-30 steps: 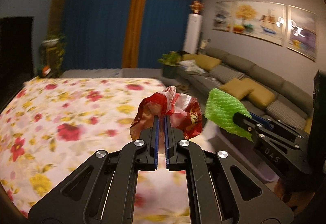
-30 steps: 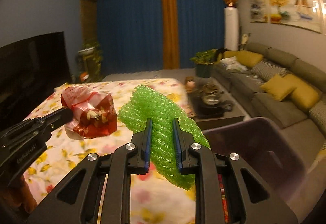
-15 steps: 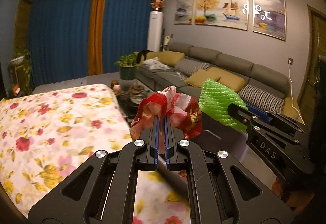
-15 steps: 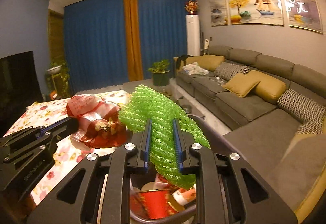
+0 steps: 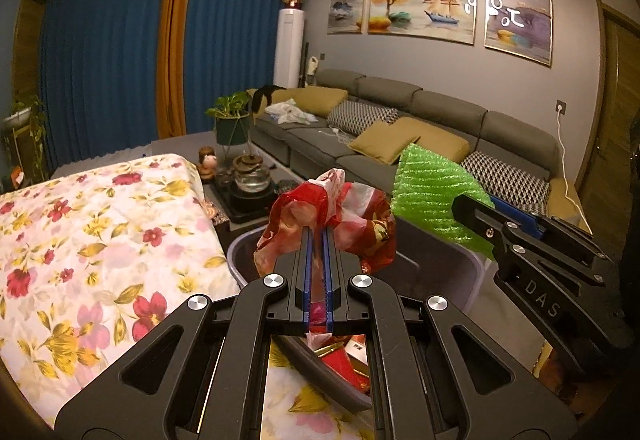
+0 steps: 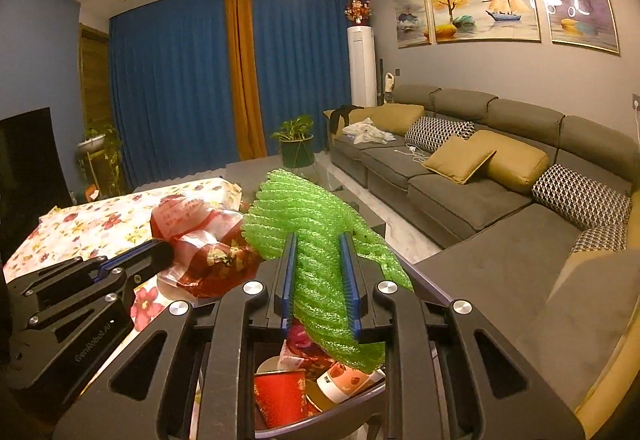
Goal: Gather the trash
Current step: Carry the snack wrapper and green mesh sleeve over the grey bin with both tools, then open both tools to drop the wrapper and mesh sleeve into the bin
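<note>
Table [image 5: 100, 240] w/ floral cloth (red, yellow flowers on white) fills the left of the left-wrist view; the cloth's visible part carries no loose item. Just beside its right edge stands the purple bin [image 5: 476, 272], rim approx level w/ the tabletop. Beyond the table's far corner, a low dark tea table [image 5: 248, 205] carries a glass teapot [image 5: 252, 175] and a small figurine [image 5: 208, 159]. Bin holds a red paper cup [image 6: 280, 396] etc.
</note>
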A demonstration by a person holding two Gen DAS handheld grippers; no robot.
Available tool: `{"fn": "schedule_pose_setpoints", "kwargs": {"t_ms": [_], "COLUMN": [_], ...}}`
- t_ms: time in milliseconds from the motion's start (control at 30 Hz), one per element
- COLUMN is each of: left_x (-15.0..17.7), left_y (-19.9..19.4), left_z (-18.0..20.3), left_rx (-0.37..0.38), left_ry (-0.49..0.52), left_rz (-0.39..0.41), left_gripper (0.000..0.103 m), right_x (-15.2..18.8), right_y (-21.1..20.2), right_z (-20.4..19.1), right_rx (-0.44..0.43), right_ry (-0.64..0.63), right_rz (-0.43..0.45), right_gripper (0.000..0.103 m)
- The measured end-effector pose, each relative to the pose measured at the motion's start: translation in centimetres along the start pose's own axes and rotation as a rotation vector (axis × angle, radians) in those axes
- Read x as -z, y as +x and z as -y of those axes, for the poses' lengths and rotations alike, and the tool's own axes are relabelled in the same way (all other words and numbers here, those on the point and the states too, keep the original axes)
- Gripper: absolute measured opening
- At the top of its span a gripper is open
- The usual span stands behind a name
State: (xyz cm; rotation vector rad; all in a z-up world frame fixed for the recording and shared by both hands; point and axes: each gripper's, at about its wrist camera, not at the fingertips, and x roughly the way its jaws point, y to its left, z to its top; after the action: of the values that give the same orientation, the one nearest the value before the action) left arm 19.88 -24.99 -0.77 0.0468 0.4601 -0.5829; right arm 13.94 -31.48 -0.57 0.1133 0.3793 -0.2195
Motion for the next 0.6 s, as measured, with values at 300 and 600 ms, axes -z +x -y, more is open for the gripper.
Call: {"fn": "schedule_pose_setpoints", "kwargs": {"t_ms": [300,600], "left_x": [0.1,1.1], "left_y": [2.1,4.0], "left_z": [0.3,-1.0], "left_rx": [0.032,0.069], "left_ry": [-0.003,-0.016], "left_rz": [-0.032,-0.072], "left_gripper": [0.005,0.024], "right_x": [0.0,0.2], "right_y": [0.9,1.5], "right_z": [-0.4,0.1], "right_rx": [-0.008,-0.010], "right_ry": [0.026,0.043], "right_rz": [-0.007,0.001], "right_gripper": [0.027,0.057]}}
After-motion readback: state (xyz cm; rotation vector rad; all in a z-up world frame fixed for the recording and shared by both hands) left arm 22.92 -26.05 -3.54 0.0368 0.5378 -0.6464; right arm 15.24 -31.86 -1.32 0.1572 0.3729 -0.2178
